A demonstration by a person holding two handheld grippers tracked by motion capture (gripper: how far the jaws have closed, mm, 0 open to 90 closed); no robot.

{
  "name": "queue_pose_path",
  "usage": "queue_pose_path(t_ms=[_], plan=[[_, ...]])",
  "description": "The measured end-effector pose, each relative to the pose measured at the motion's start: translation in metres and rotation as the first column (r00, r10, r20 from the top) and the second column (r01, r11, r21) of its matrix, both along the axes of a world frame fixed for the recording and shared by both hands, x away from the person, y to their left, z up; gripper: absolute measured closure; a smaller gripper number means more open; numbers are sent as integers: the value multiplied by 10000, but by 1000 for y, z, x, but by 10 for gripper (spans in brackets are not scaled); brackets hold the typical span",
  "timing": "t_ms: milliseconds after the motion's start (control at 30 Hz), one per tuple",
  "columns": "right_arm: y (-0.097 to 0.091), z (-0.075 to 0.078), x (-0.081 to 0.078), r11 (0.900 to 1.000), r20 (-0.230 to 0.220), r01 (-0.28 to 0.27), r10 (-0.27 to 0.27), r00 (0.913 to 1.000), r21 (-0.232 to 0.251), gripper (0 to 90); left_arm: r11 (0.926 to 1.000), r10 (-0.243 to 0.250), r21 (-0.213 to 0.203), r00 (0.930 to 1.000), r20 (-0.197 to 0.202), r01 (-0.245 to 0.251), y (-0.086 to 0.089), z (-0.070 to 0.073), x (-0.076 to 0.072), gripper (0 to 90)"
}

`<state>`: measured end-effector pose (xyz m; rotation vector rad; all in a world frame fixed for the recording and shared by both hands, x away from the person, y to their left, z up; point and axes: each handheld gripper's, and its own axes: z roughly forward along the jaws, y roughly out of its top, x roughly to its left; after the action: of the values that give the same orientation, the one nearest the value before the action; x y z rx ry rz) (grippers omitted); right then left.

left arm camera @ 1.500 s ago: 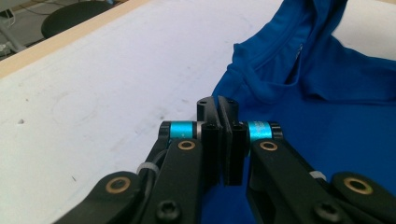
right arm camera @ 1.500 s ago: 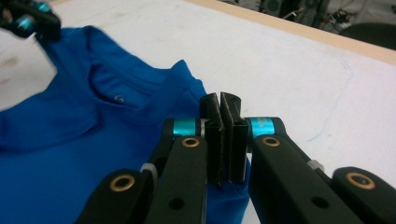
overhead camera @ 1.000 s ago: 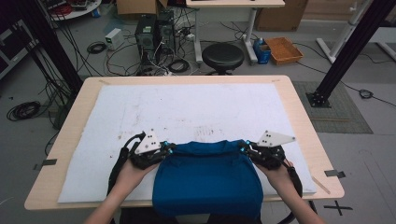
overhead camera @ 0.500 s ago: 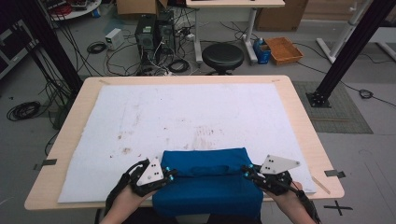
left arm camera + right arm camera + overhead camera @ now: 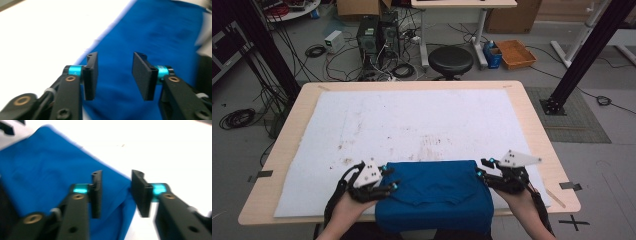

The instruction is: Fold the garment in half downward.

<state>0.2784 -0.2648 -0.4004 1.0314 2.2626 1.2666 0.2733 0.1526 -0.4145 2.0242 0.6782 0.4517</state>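
Note:
A blue cloth [image 5: 434, 192] lies folded on the white mat [image 5: 412, 120] at the near edge of the table, its front part hanging over the edge. My left gripper [image 5: 391, 176] is at the cloth's left edge and my right gripper [image 5: 481, 168] at its right far corner. Both sets of jaws have just been opening. In the left gripper view the left gripper [image 5: 114, 72] stands open above the blue cloth [image 5: 150, 32], its pads clear of it. In the right gripper view the right gripper [image 5: 116, 192] is open over the corner of the blue cloth [image 5: 45, 175].
The wooden table [image 5: 532, 115] carries the stained white mat over most of its top. Behind it on the floor are a black stool [image 5: 451, 60], computer towers [image 5: 374, 32], an orange box [image 5: 517, 52] and loose cables. A black frame leg [image 5: 572, 65] stands at the right.
Both grippers drew the cloth toward the near edge, and its top went from rounded to flat and rectangular. They have since let go, and their jaws now stand apart.

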Motion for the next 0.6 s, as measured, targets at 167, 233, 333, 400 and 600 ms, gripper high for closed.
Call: queue_pose_path(t_ms=[167,233,333,400,600], plan=[[8,-11,40,9911,-838,1294,-1264,9884,312,502,9925,1193,-163,9882,-964,-1215,3,-11,39,538],[12,-18,50,9881,-1306,1517,-1473,9804,241,526,9887,1496,95,9782,-1438,-1498,2,-18,48,543],[14,-29,57,9871,-2180,1599,-1564,9633,-16,556,9860,1667,230,9666,-1949,-1654,0,-28,51,552],[14,-35,57,9898,-2567,1422,-1406,9562,-127,584,9868,1622,341,9635,-2128,-1585,0,-31,49,572],[11,-42,52,9959,-2596,797,-882,9617,-431,785,9899,1415,348,9646,-2226,-1371,1,-34,45,702]])
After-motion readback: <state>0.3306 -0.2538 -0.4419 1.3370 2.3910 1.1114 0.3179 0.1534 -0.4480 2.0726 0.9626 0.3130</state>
